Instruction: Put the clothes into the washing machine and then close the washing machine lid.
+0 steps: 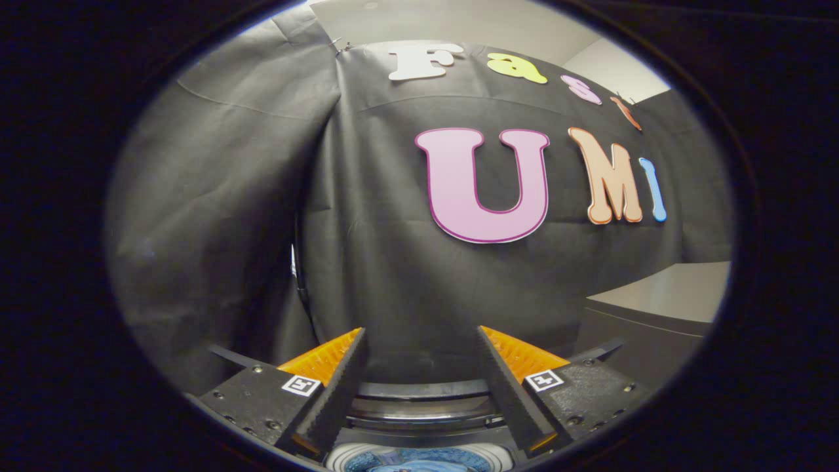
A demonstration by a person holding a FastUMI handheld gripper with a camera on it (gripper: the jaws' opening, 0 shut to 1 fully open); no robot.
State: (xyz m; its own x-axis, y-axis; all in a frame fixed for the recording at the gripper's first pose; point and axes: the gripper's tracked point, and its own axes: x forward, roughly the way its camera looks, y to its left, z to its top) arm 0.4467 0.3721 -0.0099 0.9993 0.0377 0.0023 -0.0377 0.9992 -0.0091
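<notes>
My gripper (421, 337) is open, its two black-and-orange fingers (341, 373) spread wide with nothing between them. It points at the black cloth wall. Low between the fingers lies the washing machine (419, 406), a dark curved rim with a grey band. Beneath that, at the very bottom, sits a white round opening with blue clothes (419, 462) inside it. The lid's position cannot be made out from here.
A grey cabinet or tabletop (662, 295) stands to the right of the fingers, its dark front face dropping below. The black cloth wall hangs just beyond the machine, with a fold running down left of the fingers.
</notes>
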